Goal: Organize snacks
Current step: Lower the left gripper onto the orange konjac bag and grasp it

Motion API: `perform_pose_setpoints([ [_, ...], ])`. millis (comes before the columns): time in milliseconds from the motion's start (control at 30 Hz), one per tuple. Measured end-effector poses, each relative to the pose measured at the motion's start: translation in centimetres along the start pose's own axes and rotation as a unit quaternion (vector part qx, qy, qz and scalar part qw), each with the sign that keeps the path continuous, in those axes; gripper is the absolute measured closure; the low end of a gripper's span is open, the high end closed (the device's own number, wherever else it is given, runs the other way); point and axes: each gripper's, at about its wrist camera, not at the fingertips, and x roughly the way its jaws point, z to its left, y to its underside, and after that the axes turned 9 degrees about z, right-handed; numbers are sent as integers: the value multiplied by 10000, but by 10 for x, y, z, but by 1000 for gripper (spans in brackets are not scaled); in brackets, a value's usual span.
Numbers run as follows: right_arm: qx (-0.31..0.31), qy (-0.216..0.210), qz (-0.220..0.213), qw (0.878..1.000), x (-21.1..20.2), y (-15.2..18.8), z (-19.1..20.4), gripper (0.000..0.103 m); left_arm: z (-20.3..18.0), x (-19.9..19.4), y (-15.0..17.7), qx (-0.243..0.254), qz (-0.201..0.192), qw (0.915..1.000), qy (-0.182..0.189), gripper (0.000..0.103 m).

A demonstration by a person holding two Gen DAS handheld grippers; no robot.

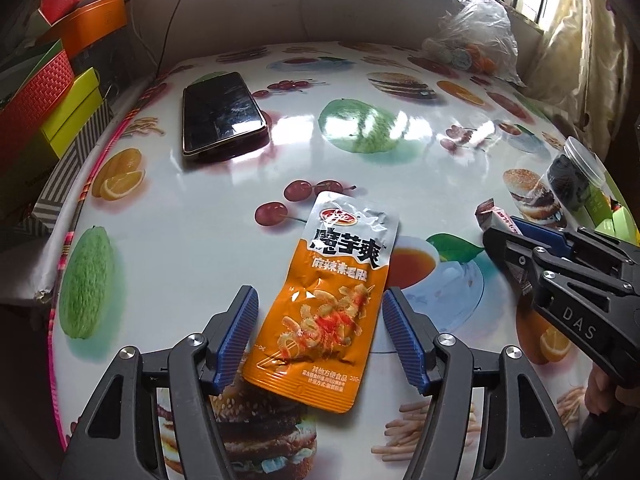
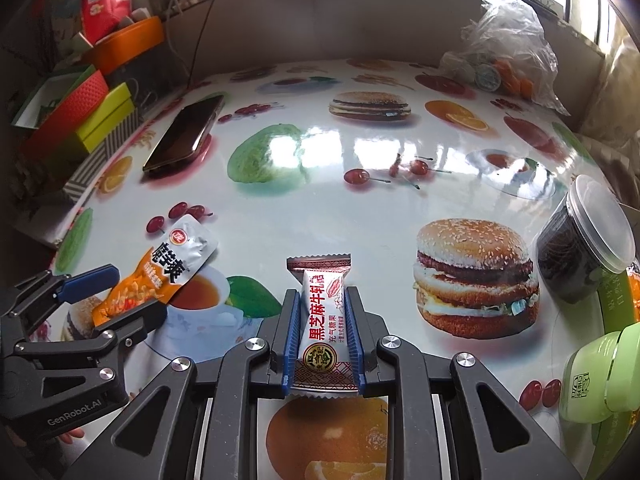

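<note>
Two tools work over the fruit-and-burger print of the table (image 1: 208,208). Nearest in the left wrist view, the left tool (image 1: 318,322) stands wide open, its blue pads either side of the orange snack pouch (image 1: 332,304) without pressing on it; the pouch lies flat on the table, silver top pointing away. To the right, the right tool (image 2: 322,320) is clamped nearly shut on a white candy bar (image 2: 322,316), wrapper gripped along both long edges, its crimped brown end sticking out past the fingertips and its near end lifted above the printed orange slice. From the right wrist view the pouch sits at the near left, between the other tool's fingers.

Further right, at the table's edge, a clear jar (image 2: 580,240) of dark contents lies tilted on its side, and just nearer than it sits a pale green tub (image 2: 596,376). Out past the pouch on the left, a dark phone (image 1: 222,114) lies face up. Beyond the table's left edge there's a stack of boxes (image 1: 52,112) in red, yellow-green and stripes, with an orange container behind. At the far right corner, a crumpled clear plastic bag (image 1: 476,36) holds small round packs, by the window.
</note>
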Motion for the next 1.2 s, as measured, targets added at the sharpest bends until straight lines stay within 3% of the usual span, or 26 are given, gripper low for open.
perform_pose_setpoints([
  [300, 6, -48, -9, 10000, 0, 1, -1, 82, -3, 1, -1, 25, -71, 10000, -16, 38],
  [400, 10, -59, -15, 10000, -1, 0, -1, 82, -3, 0, 0, 8, -105, 9999, -53, 50],
  [567, 4, -74, -22, 10000, -1, 1, -1, 82, -3, -3, 2, -65, -153, 9999, -8, 57],
  [1033, -10, -68, -27, 10000, -1, 1, -2, 82, -5, -8, 6, -177, -255, 9995, 26, 63],
  [1067, 0, -75, -26, 10000, -1, 1, -2, 82, -6, -10, 6, -183, -290, 9994, 52, 77],
  [1100, -7, -79, -32, 10000, -1, 1, -1, 82, -5, -12, 6, -196, -357, 9991, 119, 103],
  [1200, -19, -81, -23, 10000, -1, 2, -1, 82, -8, -11, 4, -183, -285, 9992, 220, 103],
])
